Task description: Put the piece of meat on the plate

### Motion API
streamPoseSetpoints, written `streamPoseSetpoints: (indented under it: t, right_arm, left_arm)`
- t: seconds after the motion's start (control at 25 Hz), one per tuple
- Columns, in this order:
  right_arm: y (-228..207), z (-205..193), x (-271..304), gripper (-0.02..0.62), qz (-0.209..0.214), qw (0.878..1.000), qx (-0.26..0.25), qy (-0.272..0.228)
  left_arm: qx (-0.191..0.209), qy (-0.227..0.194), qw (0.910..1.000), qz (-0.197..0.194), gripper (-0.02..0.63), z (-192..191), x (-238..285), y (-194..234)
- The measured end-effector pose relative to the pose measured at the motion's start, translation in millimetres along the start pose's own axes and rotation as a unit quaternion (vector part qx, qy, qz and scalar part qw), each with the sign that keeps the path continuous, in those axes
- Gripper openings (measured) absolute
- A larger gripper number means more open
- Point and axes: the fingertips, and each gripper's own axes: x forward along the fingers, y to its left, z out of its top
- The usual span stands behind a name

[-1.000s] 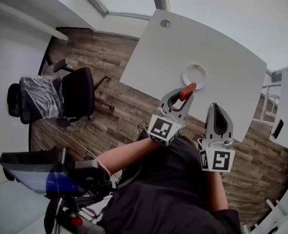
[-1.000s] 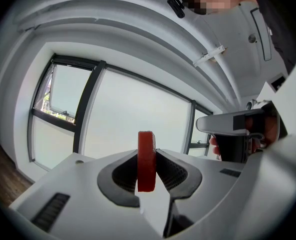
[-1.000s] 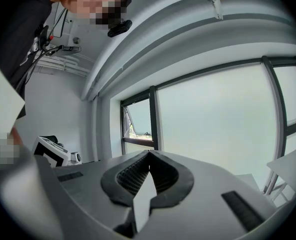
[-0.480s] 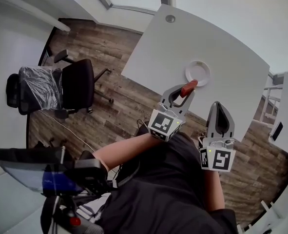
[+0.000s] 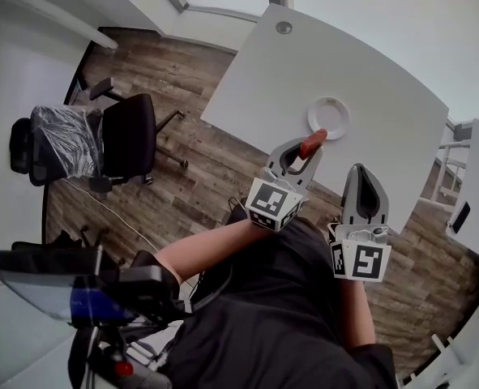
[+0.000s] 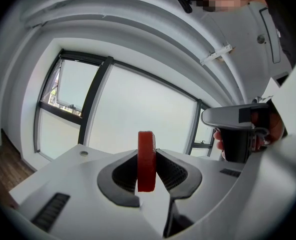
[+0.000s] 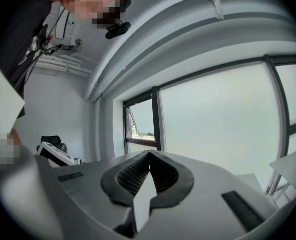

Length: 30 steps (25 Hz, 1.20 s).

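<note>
Red meat (image 6: pixel 146 160) sits clamped edge-up in my left gripper (image 5: pixel 308 148), plate (image 5: pixel 329 118) just ahead of its tips on the bench (image 5: pixel 304 63); right gripper (image 7: pixel 149 156) closed, empty, farther back.

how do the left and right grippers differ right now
The left gripper is shut on the meat, a red slab held on edge; the right gripper has its jaws together with nothing between them. In the head view the left gripper's tip sits close to the plate; the right gripper's is farther from it. Both are grey, with marker cubes.
</note>
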Motion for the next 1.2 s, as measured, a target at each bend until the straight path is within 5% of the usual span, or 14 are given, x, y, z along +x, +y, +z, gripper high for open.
streamPoseSetpoints:
  t: [1.2]
  right_arm:
    - [-25.2,-9.9,-15.9,0.006,-0.043,0.999,0.002,0.010]
  left_arm:
    - [0.049,0.037,0.9981,-0.010,0.097,-23.1,38.4,-3.9]
